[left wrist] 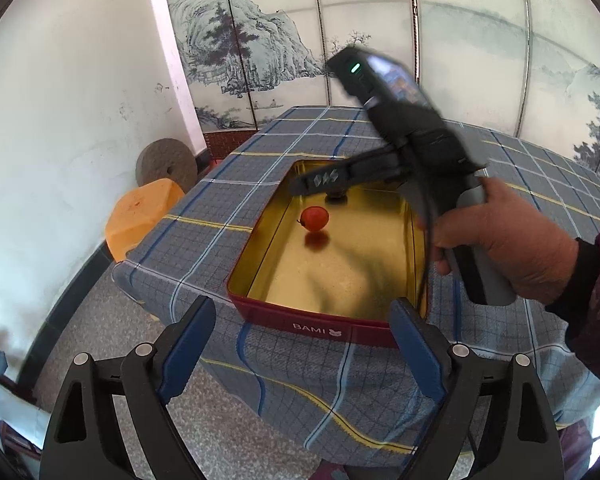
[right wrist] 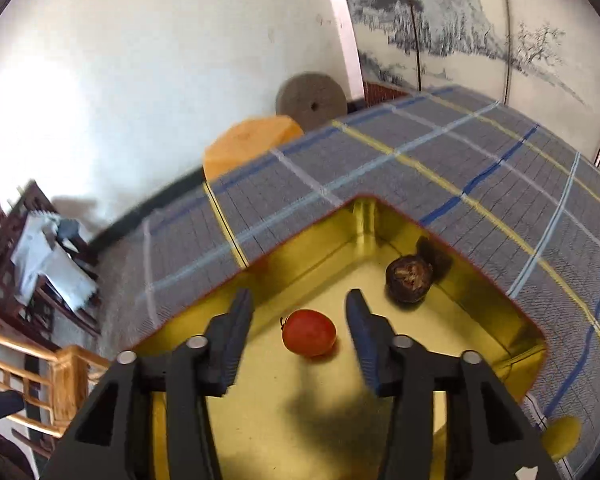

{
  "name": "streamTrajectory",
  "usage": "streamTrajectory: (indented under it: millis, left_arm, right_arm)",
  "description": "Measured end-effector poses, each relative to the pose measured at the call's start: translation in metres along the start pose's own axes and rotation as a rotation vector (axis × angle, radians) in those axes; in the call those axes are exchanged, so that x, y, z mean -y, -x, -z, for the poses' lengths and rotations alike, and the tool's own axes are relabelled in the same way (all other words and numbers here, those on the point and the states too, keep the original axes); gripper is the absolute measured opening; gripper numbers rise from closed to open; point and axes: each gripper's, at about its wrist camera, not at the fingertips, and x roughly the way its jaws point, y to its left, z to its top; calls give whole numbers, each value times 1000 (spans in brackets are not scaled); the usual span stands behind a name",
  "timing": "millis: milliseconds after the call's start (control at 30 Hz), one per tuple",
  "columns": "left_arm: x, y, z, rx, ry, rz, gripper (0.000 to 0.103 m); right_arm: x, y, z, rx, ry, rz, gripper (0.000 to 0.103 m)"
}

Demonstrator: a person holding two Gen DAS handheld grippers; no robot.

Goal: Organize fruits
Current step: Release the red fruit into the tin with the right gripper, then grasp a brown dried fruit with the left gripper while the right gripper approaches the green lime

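A small red fruit lies on the gold floor of a red tin box marked BAMI, on a plaid-clothed table. In the right wrist view the red fruit lies just below and between my right gripper fingers, which are open and empty above the box floor. A dark brown fruit sits near the box's far corner. My right gripper shows in the left wrist view over the box. My left gripper is open and empty, near the box's front wall.
The plaid cloth covers the table around the box. An orange stool and a round grey stone stand by the white wall to the left. A painted screen stands behind the table. A yellow object lies at the box's right edge.
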Motion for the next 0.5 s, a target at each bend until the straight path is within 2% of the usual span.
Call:
streamTrajectory:
  millis: [167, 300, 367, 500]
  left_arm:
    - [9, 2, -1, -12, -26, 3, 89]
    - [16, 7, 0, 0, -54, 12, 90]
    - [24, 9, 1, 8, -74, 37, 90]
    - [45, 13, 4, 12, -137, 69, 90]
  right_arm:
    - [17, 61, 11, 139, -66, -71, 57]
    - [44, 124, 49, 238, -109, -56, 66]
    - [64, 157, 79, 288, -141, -2, 70]
    - [103, 216, 146, 314, -181, 238, 70]
